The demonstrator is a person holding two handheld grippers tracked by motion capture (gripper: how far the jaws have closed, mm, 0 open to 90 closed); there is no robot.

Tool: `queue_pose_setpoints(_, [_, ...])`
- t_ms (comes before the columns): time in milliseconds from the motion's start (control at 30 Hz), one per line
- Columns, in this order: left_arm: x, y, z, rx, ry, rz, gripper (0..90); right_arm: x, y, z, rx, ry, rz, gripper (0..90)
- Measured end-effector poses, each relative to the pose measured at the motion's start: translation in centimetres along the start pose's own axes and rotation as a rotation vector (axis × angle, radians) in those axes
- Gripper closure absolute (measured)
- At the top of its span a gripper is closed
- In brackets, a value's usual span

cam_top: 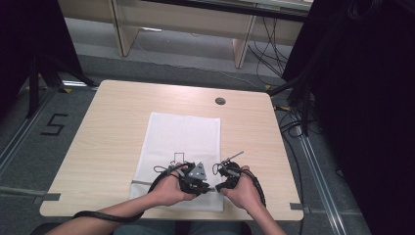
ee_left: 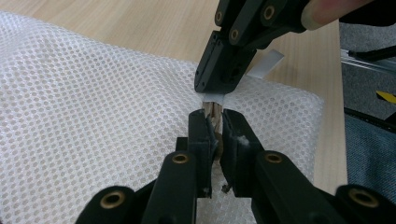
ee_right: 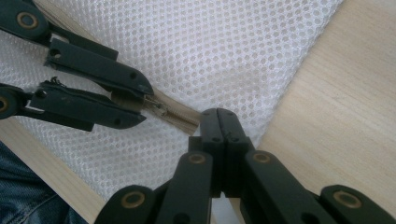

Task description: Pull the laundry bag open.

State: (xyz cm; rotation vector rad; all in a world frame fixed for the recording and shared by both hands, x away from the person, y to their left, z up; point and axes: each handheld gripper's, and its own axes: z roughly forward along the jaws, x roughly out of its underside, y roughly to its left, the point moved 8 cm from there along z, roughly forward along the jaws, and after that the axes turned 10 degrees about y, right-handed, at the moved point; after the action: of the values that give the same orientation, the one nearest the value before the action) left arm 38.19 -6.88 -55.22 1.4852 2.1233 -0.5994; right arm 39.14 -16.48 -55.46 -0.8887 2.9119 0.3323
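Nearest us, our left gripper [ee_left: 215,122] pinches the zipper pull [ee_right: 156,103] of the white mesh bag [cam_top: 182,142] lying flat at the near edge of the counter [cam_top: 105,132], while our right gripper [ee_right: 218,114], jaws pressed together, clamps the zipper's end [ee_right: 189,120] just beside it.

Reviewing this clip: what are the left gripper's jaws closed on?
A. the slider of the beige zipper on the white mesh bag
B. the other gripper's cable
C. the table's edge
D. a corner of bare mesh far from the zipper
A: in the right gripper view the left gripper pinches the zipper slider on the beige zipper of the white mesh bag.
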Motion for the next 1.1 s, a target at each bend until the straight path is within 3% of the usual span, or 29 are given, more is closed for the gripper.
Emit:
queue_pose_setpoints(133, [0.0,0.0,-0.1,0.001,-0.004,-0.001,81.9,-0.1,-0.1,0.1,0.003,-0.008,-0.016,90.0])
queue_pose_setpoints(167, [0.0,0.1,-0.2,-0.003,-0.004,0.014,81.9,-0.1,-0.1,0.0,0.004,-0.007,-0.015,90.0])
queue_pose_setpoints(233, [0.0,0.0,-0.2,0.002,-0.006,-0.001,81.9,-0.1,-0.1,0.0,0.004,-0.006,-0.016,90.0])
queue_pose_setpoints(333, [0.1,0.2,-0.3,-0.005,-0.002,0.013,81.9,-0.1,-0.1,0.0,0.003,-0.008,-0.015,90.0])
queue_pose_setpoints(400, [0.1,0.1,-0.3,-0.003,-0.005,-0.005,81.9,-0.1,-0.1,0.0,0.004,-0.008,-0.017,90.0])
queue_pose_setpoints(533, [0.1,0.1,-0.4,-0.003,-0.006,-0.005,81.9,0.0,-0.1,0.0,0.007,-0.003,-0.009,90.0])
queue_pose_setpoints(567, [0.1,0.1,-0.4,-0.004,-0.005,0.013,81.9,0.0,-0.1,0.0,0.007,-0.003,-0.009,90.0])
queue_pose_setpoints(667, [0.2,0.1,-0.5,0.000,-0.005,-0.005,81.9,0.0,-0.1,0.0,0.008,-0.004,-0.009,90.0])
queue_pose_setpoints(767, [0.2,0.1,-0.6,-0.006,-0.001,0.012,81.9,0.0,-0.1,0.1,0.001,-0.003,-0.007,90.0])
queue_pose_setpoints(1100, [0.3,0.2,-1.0,-0.005,-0.005,-0.001,81.9,0.0,-0.1,0.0,0.006,-0.004,-0.010,90.0])
